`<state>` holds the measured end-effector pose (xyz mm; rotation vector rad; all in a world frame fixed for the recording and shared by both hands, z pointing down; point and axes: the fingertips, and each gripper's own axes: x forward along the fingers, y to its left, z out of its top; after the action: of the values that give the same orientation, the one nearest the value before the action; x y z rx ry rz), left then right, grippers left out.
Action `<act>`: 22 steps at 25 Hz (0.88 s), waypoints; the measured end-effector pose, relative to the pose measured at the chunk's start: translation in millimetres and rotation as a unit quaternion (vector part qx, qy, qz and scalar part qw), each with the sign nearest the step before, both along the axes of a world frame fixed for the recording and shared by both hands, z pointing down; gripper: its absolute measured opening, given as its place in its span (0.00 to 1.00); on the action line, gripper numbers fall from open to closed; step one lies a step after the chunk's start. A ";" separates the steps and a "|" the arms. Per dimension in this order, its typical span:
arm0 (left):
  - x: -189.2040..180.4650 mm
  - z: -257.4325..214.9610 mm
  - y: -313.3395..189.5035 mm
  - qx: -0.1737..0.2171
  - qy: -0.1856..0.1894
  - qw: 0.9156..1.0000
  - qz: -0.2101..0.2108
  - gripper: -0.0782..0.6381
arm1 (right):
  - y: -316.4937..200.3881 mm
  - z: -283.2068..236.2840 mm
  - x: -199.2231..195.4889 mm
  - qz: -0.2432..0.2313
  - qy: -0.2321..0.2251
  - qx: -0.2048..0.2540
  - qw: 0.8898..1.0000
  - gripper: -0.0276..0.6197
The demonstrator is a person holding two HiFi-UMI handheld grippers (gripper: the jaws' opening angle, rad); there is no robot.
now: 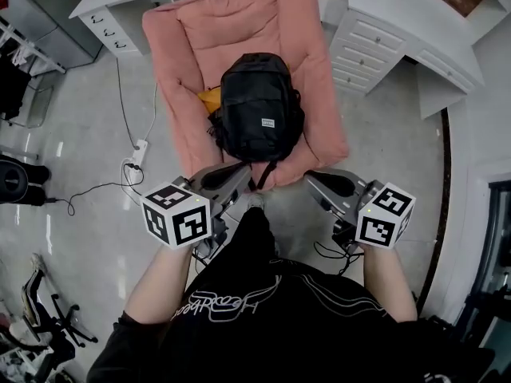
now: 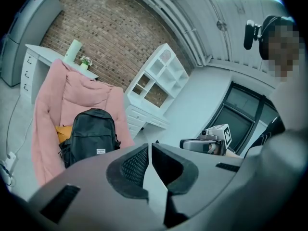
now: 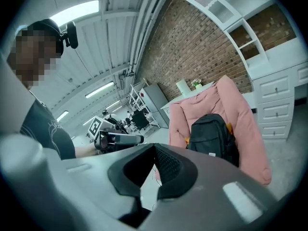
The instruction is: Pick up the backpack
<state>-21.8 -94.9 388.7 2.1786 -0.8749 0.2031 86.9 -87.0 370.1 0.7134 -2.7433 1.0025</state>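
A black backpack (image 1: pixel 259 108) stands upright on a pink padded chair (image 1: pixel 185 126), with a small white label on its front pocket. It also shows in the left gripper view (image 2: pixel 91 134) and the right gripper view (image 3: pixel 211 136). My left gripper (image 1: pixel 243 174) is shut and empty, short of the chair's front edge, below and left of the backpack. My right gripper (image 1: pixel 313 180) is shut too, with nothing between its jaws, at the chair's front right corner. Neither gripper touches the backpack.
A yellow item (image 1: pixel 209 98) lies beside the backpack on the seat. White drawer units (image 1: pixel 375 42) stand right of the chair, a white desk (image 1: pixel 112 18) at its left. A power strip with cables (image 1: pixel 136 162) lies on the floor to the left.
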 end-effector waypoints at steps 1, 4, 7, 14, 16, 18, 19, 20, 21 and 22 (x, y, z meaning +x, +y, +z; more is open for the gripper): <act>-3.7 6.0 -9.0 -0.006 -0.002 1.000 -0.003 0.11 | -10.2 5.1 -0.1 0.004 0.003 -0.005 1.000 0.05; -14.0 25.3 -36.0 -0.020 -0.005 1.000 -0.009 0.12 | -39.9 23.7 -0.3 0.015 0.014 -0.016 1.000 0.05; -22.5 49.5 -56.6 -0.038 -0.010 0.999 -0.005 0.14 | -60.9 48.1 -2.7 0.009 0.032 -0.030 0.999 0.15; -42.6 104.8 -93.0 -0.068 -0.039 0.997 0.000 0.27 | -96.4 108.9 -6.1 0.015 0.094 -0.049 0.994 0.20; -47.7 121.8 -102.2 -0.078 -0.051 0.996 0.001 0.33 | -102.3 127.4 -8.4 0.012 0.109 -0.061 0.992 0.24; -53.1 136.1 -113.1 -0.086 -0.060 0.994 -0.002 0.37 | -110.4 142.1 -11.0 0.012 0.115 -0.075 0.990 0.28; -56.1 142.8 -118.5 -0.090 -0.065 0.994 -0.005 0.38 | -115.5 148.3 -11.7 0.015 0.116 -0.080 0.990 0.28; -59.1 149.6 -123.6 -0.095 -0.069 0.993 -0.009 0.40 | -121.1 154.3 -11.7 0.019 0.118 -0.084 0.989 0.29; -61.9 156.6 -128.5 -0.100 -0.073 0.992 -0.014 0.42 | -127.1 160.3 -11.1 0.024 0.122 -0.087 0.988 0.30; -64.6 163.8 -133.4 -0.105 -0.077 0.991 -0.018 0.44 | -133.4 166.4 -10.1 0.028 0.128 -0.089 0.987 0.30</act>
<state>-86.4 -228.3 552.4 1.9699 -0.9330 0.4304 76.8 -220.3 536.5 0.8294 -2.3939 1.0689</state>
